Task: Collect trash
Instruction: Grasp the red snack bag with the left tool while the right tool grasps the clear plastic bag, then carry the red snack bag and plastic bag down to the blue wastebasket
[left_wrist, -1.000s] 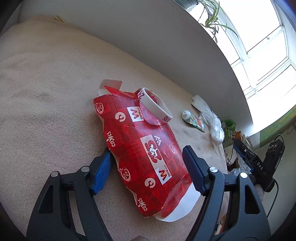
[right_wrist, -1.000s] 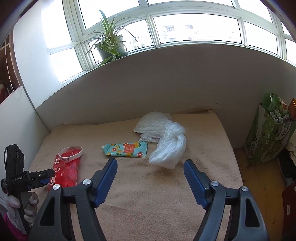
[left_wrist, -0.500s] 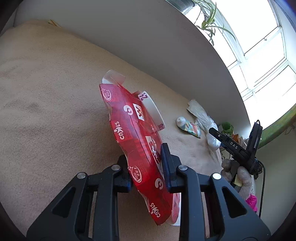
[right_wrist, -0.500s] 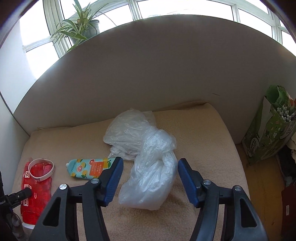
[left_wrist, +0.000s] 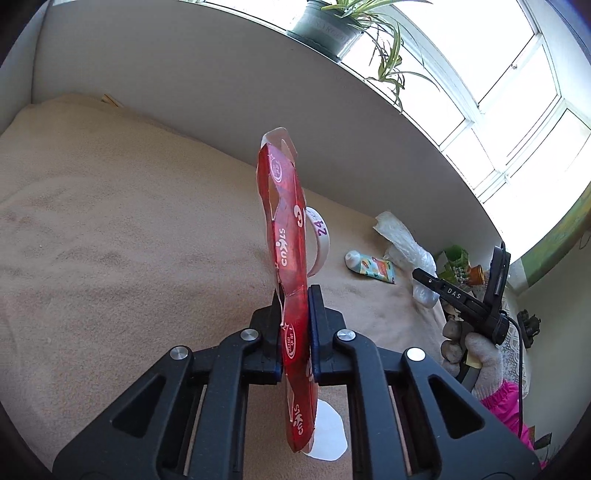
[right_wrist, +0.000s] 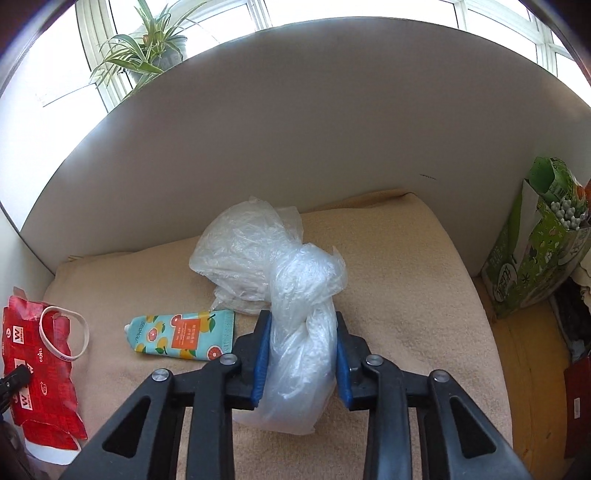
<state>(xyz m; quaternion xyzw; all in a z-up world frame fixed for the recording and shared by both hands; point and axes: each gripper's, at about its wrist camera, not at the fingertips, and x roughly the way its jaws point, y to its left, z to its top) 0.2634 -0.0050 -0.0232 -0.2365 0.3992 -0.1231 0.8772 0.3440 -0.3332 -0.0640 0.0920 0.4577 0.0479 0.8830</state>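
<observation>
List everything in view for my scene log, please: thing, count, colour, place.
flattened carton: 1, red, clamped on edge in the left tool
band: 1, white, against the carton
tube: 1, teal with orange fruit, lying on the pad
plastic bags: 2, clear, on the pad; nearer one squeezed by the right tool
pad: 1, beige, under everything
paper bag: 1, green, right of the pad
potted plant: 1, green, windowsill
left tool: 1, black, shut on the carton
right tool: 1, black with blue pads
gloved hand: 1, white, holding the right tool
</observation>
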